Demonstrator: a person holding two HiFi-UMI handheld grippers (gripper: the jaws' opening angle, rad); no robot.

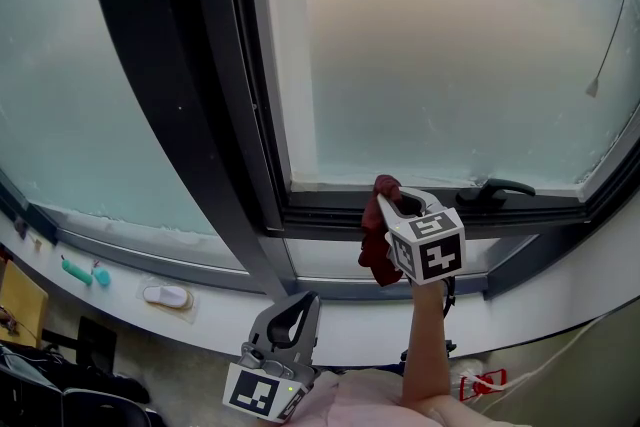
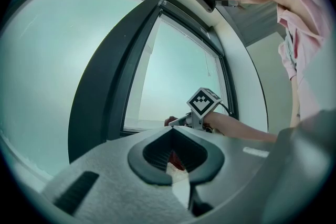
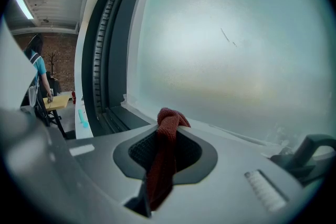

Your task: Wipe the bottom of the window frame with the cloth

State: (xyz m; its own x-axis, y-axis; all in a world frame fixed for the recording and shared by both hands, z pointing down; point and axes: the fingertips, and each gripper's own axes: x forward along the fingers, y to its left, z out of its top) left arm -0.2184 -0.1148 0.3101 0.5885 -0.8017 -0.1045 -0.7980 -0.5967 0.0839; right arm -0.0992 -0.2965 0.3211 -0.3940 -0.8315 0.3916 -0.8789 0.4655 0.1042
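A dark red cloth (image 1: 376, 240) hangs from my right gripper (image 1: 393, 198), which is shut on it. The gripper holds the cloth's top against the dark bottom rail of the window frame (image 1: 330, 207), just under the frosted pane. In the right gripper view the cloth (image 3: 164, 157) bunches above the jaw tips of my right gripper (image 3: 169, 124) and trails down between them, with the pale lower ledge of the frame (image 3: 236, 135) right behind. My left gripper (image 1: 303, 303) hangs lower, below the sill, shut with nothing in it; its view shows the right gripper's marker cube (image 2: 203, 102).
A black window handle (image 1: 497, 189) sits on the rail right of the cloth. A thick dark mullion (image 1: 190, 95) slants down on the left. The white sill (image 1: 340, 315) carries teal items (image 1: 78, 271) and a white object (image 1: 166, 296). A cord (image 1: 603, 55) hangs at far right.
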